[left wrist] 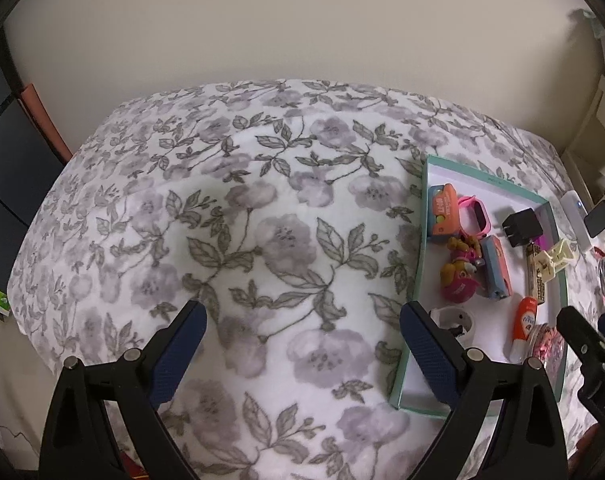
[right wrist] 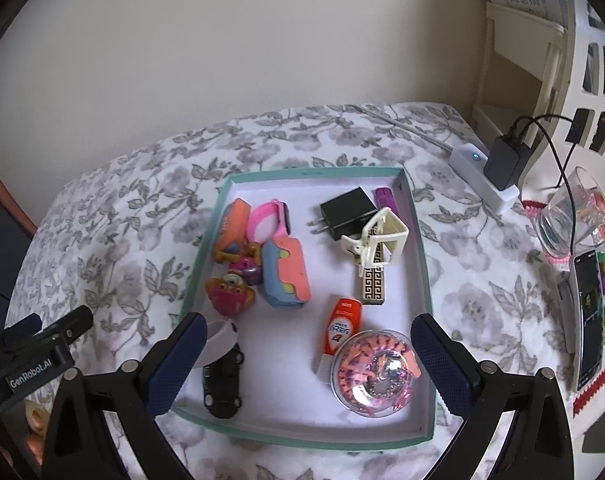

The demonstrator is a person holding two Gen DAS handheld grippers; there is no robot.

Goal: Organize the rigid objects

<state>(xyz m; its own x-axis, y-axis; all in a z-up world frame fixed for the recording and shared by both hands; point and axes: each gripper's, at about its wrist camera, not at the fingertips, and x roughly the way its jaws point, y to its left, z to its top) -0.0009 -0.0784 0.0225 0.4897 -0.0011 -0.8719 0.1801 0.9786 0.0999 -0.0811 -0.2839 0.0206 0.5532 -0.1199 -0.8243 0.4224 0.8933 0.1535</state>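
Holding two toy cars (right wrist: 285,276), one tray (right wrist: 418,236)

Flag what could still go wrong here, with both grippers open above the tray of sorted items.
1. The clear glittery dome sits between the right gripper fingers near the tray front rim; a dip could knock it.
2. The tray rests on a soft floral blanket, so pressing one edge may tilt it.
3. The glass and charger cable crowd the right side.

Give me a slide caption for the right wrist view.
Open right gripper hovers over a teal-rimmed tray of toys, a charger and a glitter dome.
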